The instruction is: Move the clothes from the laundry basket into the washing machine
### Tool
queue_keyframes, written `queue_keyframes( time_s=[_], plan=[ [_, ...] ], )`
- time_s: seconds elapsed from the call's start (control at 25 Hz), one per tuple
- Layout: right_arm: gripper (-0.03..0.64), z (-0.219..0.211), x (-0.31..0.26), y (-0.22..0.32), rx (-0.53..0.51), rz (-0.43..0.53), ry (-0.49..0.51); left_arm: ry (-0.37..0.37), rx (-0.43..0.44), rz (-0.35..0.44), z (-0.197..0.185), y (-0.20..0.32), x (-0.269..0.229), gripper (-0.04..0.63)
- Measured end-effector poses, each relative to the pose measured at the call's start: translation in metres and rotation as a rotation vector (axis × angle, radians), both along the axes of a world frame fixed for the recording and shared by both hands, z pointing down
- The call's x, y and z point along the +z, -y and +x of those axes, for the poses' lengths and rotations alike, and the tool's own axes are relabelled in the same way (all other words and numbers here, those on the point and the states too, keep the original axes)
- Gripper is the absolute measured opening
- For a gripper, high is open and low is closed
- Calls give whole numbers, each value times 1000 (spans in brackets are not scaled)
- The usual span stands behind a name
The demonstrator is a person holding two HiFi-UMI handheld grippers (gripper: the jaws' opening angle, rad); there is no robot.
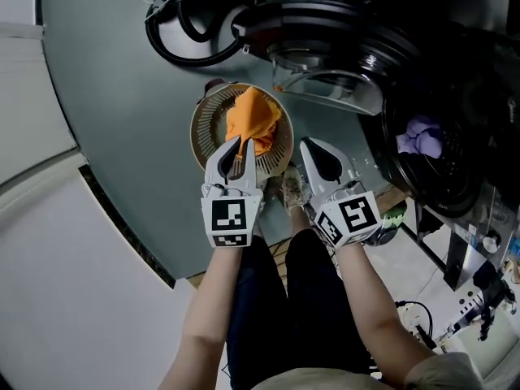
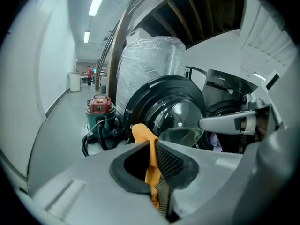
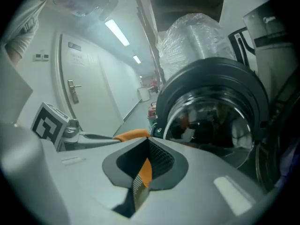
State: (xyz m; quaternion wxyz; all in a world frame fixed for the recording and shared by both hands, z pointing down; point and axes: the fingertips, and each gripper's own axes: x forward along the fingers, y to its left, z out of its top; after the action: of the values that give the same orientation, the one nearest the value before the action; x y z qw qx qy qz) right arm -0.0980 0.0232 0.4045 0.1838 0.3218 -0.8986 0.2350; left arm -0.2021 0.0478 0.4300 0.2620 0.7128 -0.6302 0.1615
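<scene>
Much of the round tan slatted laundry basket [image 1: 201, 132] is hidden in the head view: the crumpled orange cloth [image 1: 253, 116] covers its middle and the left gripper [image 1: 237, 151] crosses its near rim, so what else lies inside cannot be seen. The cloth hangs above the basket, clamped between the left gripper's jaws; the left gripper view shows a strip of it running down through the pinch.

The right gripper [image 1: 312, 149] is just beside the basket's right rim, with its jaws together. A sliver of orange shows in their gap in the right gripper view (fabric or part of the tool, I cannot tell).

The dark front-loading washing machine [image 1: 467, 96] is cut off by the right edge, and its drum is too dark to read beyond one pale purple bundle of clothes [image 1: 421, 135]. Its round glass-centred door [image 1: 325, 51] stands open.

By count there are two grippers, one basket, one orange cloth, one purple bundle and one machine with one door. There is also one red-and-green canister vacuum cleaner [image 2: 99, 108], with a black hose [image 1: 191, 47] looping from it.
</scene>
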Motion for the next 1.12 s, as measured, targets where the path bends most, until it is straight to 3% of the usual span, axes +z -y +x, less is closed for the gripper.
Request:
queue_keyframes(
  time_s=[0.28,0.44,0.68,0.92,1.12],
  plan=[
    [29,24,-62,-1,54,50,14,22,75,96,16,-9,-97,29],
    [69,35,-78,-7,61,39,4,23,132,177,28,-5,-152,29],
    [190,50,-94,-25,46,0,-8,-11,214,277,48,10,-241,29],
    [265,53,-110,-38,13,12,-2,-46,337,446,78,12,-347,29],
    [411,57,-115,-41,6,12,-51,-80,416,530,103,4,-410,29]
  ],
)
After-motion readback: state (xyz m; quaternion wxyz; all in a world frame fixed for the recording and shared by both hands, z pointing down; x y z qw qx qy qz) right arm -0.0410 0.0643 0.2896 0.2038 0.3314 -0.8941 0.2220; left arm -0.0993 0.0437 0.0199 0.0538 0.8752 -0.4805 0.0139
